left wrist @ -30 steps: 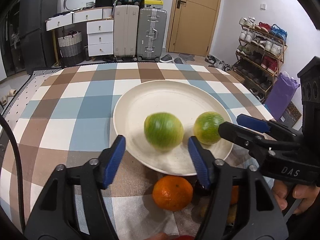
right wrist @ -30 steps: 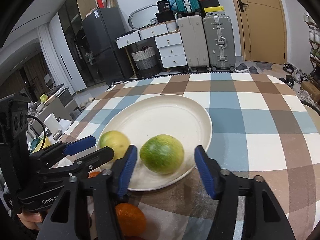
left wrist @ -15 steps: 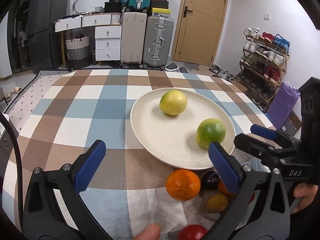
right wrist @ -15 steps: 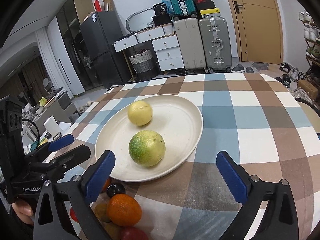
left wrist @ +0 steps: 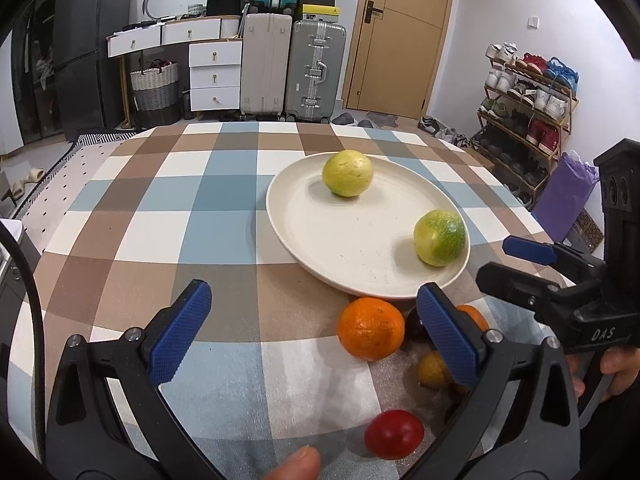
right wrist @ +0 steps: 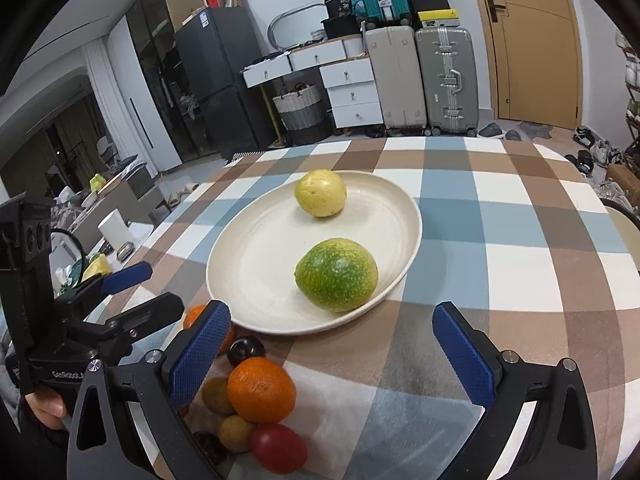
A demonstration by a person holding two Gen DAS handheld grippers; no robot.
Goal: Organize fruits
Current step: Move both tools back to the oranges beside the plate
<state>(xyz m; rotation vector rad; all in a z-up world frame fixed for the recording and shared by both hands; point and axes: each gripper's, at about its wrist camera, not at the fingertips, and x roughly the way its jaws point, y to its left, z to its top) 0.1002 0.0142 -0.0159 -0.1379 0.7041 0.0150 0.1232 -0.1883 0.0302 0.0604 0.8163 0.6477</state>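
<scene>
A cream plate [left wrist: 360,256] [right wrist: 256,264] on the checked tablecloth holds two fruits: a yellow-green one [left wrist: 347,173] [right wrist: 320,193] at its far side and a greener one [left wrist: 440,237] [right wrist: 336,274] near its front rim. A pile of loose fruit lies before the plate: an orange [left wrist: 370,328] [right wrist: 261,390], a red fruit [left wrist: 394,434] [right wrist: 279,448], a dark one [right wrist: 245,350], small brownish ones [left wrist: 434,369]. My left gripper [left wrist: 320,336] is open and empty, back from the plate. My right gripper [right wrist: 336,358] is open and empty, and also shows in the left view [left wrist: 516,264].
The checked tablecloth [left wrist: 172,216] covers the round table. Suitcases [left wrist: 292,68], white drawers and a door stand behind. A shoe rack [left wrist: 528,92] is at the right. The table edge curves close on the left of the left wrist view.
Both grippers opened wide, let go of their fruits on the plate and drew back. The yellow-green fruit rolled to the plate's far side. The loose fruit pile came into view.
</scene>
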